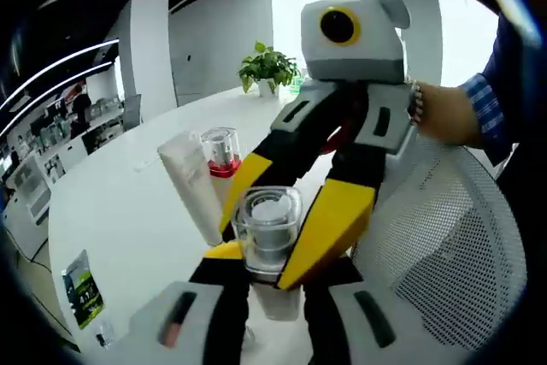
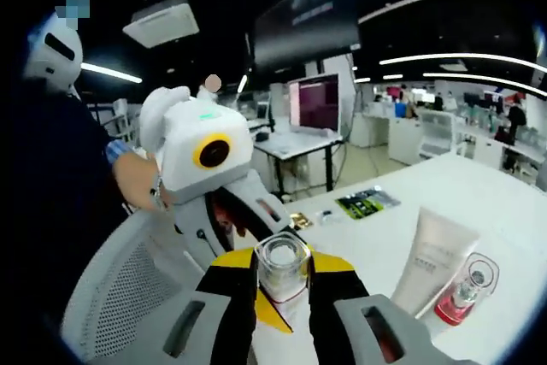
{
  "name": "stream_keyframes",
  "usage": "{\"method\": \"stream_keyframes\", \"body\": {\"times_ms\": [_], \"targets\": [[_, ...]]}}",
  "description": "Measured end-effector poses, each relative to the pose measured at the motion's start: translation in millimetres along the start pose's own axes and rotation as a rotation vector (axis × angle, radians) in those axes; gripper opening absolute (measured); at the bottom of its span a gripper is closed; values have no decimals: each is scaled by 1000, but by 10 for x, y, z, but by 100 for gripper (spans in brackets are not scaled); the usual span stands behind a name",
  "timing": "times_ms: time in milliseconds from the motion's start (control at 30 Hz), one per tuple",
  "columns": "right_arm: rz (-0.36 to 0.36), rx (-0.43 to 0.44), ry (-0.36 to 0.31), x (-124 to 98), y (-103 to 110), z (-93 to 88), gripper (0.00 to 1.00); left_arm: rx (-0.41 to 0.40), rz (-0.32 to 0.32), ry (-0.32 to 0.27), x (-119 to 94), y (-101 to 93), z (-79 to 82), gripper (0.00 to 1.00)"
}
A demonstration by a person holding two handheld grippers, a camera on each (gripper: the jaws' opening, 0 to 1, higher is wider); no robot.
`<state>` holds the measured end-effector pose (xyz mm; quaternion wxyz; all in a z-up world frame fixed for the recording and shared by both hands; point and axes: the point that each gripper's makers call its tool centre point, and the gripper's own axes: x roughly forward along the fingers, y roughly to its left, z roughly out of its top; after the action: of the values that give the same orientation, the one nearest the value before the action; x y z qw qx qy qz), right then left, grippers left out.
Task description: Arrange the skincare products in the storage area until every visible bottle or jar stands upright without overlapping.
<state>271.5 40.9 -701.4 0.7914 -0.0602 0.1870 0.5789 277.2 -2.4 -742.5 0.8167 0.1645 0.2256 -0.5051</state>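
A clear square-capped bottle (image 1: 268,226) (image 2: 283,266) hangs in the air between both grippers. My left gripper (image 1: 273,267) is shut on its lower part from below. My right gripper (image 2: 283,273) has its yellow-tipped fingers (image 2: 232,273) pressed against both sides of the cap. In the left gripper view the right gripper (image 1: 267,245) reaches in from the upper right. A white tube (image 1: 192,185) (image 2: 432,261) and a small clear bottle with a red base (image 1: 220,153) (image 2: 466,288) stand side by side on the white table (image 1: 128,220) (image 2: 479,185).
A white mesh chair (image 1: 444,245) (image 2: 120,288) sits right beside the grippers, and a person's hand (image 1: 444,113) holds the right gripper. A green leaflet (image 1: 83,288) (image 2: 366,203) lies near the table's edge. A potted plant (image 1: 267,66) stands at the far end.
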Motion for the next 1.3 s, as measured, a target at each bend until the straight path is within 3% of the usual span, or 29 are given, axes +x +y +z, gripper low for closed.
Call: {"method": "stream_keyframes", "body": {"times_ms": [333, 467, 600, 800, 1033, 1300], "targets": [[-35, 22, 44, 8, -31, -109, 17, 19, 15, 43, 57, 5, -88, 19], [-48, 21, 49, 11, -49, -129, 17, -39, 7, 53, 69, 16, -121, 19], [-57, 11, 49, 24, -79, -127, 16, -83, 35, 57, 41, 99, -153, 22], [-82, 34, 53, 11, -139, -149, 16, -148, 93, 68, 8, 235, -197, 37], [-156, 76, 79, -29, -301, -214, 17, -154, 139, 104, -14, 315, -267, 37], [-182, 78, 79, -52, -358, -213, 17, -157, 161, 115, -23, 359, -292, 36]]}}
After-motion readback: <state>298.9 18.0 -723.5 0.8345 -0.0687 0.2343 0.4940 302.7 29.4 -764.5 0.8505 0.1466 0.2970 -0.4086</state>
